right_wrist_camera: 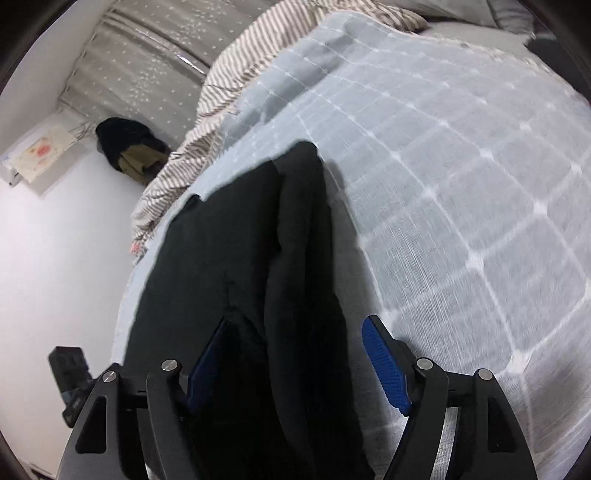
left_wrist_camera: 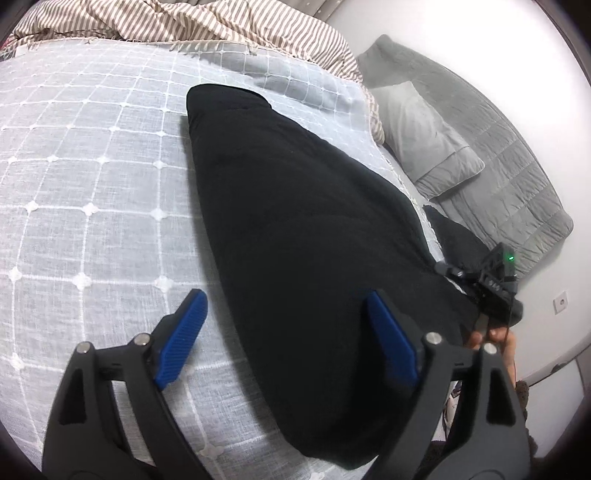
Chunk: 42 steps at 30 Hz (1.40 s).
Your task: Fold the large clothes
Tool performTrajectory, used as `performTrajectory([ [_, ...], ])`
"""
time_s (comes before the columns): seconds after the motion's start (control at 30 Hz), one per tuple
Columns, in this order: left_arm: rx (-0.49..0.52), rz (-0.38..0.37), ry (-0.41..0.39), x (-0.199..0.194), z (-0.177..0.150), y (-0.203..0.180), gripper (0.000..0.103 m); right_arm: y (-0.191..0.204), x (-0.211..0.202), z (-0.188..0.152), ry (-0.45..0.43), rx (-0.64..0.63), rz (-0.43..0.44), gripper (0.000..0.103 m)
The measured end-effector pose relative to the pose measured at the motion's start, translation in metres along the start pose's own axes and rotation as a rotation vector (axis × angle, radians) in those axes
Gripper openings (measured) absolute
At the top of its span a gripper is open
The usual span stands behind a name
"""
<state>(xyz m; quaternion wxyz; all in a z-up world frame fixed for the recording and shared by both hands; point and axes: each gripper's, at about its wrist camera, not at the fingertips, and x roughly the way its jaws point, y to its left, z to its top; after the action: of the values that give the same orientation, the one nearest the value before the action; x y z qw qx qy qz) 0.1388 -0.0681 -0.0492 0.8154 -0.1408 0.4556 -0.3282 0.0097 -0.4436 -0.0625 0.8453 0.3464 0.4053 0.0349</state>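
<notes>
A large black garment (left_wrist_camera: 303,221) lies folded lengthwise on the pale blue checked bedspread (left_wrist_camera: 92,177). It also shows in the right wrist view (right_wrist_camera: 258,251) as a long strip with a raised fold. My left gripper (left_wrist_camera: 286,306) is open above the garment's near end, its blue pads on either side of the cloth. My right gripper (right_wrist_camera: 295,332) is open and straddles the other end, its left pad partly hidden by cloth. The right gripper's body (left_wrist_camera: 491,284) shows at the garment's far right edge in the left wrist view.
A striped duvet (left_wrist_camera: 207,26) is bunched at the back of the bed. A grey pillow (left_wrist_camera: 424,129) lies on a grey quilt (left_wrist_camera: 517,177) on the floor. A dark clothes pile (right_wrist_camera: 129,147) sits by the wall. The bedspread (right_wrist_camera: 461,184) stretches right of the garment.
</notes>
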Motion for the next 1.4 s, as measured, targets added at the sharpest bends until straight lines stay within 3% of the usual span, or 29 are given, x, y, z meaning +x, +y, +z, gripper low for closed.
performTrajectory([
  [0.1,-0.007,0.007,0.001,0.004,0.006,0.000,0.088,0.008,-0.007,0.025,-0.034,-0.025,0.007,0.076],
  [0.17,-0.023,-0.011,0.008,0.011,0.008,0.000,0.088,0.004,0.004,0.041,0.012,0.008,0.059,0.076],
  [0.27,-0.050,-0.017,0.011,0.020,0.008,-0.002,0.088,0.001,0.029,0.062,0.054,0.035,0.046,0.073],
  [0.3,-0.056,-0.020,0.013,0.023,0.008,-0.003,0.089,0.005,0.036,0.067,0.056,0.012,0.042,0.057],
  [0.37,-0.054,-0.002,0.009,0.025,0.009,-0.008,0.090,0.019,0.039,0.071,0.058,-0.056,0.043,0.013],
  [0.47,-0.038,0.028,0.009,0.028,0.011,-0.013,0.091,0.055,0.035,0.074,0.030,-0.235,-0.032,0.011],
  [0.6,-0.014,0.028,-0.008,0.031,0.012,-0.017,0.094,0.065,0.018,0.089,-0.063,-0.292,0.010,0.011],
  [0.67,-0.011,0.023,0.003,0.036,0.012,-0.017,0.096,0.047,0.033,0.089,-0.010,-0.278,-0.063,0.013],
  [0.7,-0.021,0.019,0.023,0.041,0.012,-0.015,0.099,0.034,0.047,0.085,0.043,-0.271,-0.144,0.021],
  [0.77,-0.059,0.000,0.056,0.050,0.013,-0.008,0.101,0.014,0.068,0.072,0.110,-0.263,-0.246,0.051],
  [0.8,-0.084,-0.016,0.069,0.053,0.014,-0.004,0.102,0.006,0.067,0.068,0.097,-0.245,-0.253,0.064],
  [0.87,-0.119,-0.037,0.082,0.056,0.016,0.003,0.102,-0.007,0.055,0.068,0.065,-0.162,-0.200,0.075],
  [1.0,-0.159,-0.088,0.132,0.063,0.020,0.013,0.102,-0.032,0.044,0.070,0.138,0.015,0.055,0.078],
  [1.1,-0.211,-0.129,0.178,0.069,0.020,0.020,0.102,-0.039,0.048,0.068,0.206,0.113,0.169,0.080],
  [1.3,-0.383,-0.272,0.242,0.090,0.010,0.043,0.102,-0.038,0.088,0.044,0.374,0.174,0.219,0.078],
  [1.4,-0.357,-0.259,0.191,0.082,0.008,0.039,0.086,-0.018,0.083,0.040,0.339,0.119,0.212,0.061],
])
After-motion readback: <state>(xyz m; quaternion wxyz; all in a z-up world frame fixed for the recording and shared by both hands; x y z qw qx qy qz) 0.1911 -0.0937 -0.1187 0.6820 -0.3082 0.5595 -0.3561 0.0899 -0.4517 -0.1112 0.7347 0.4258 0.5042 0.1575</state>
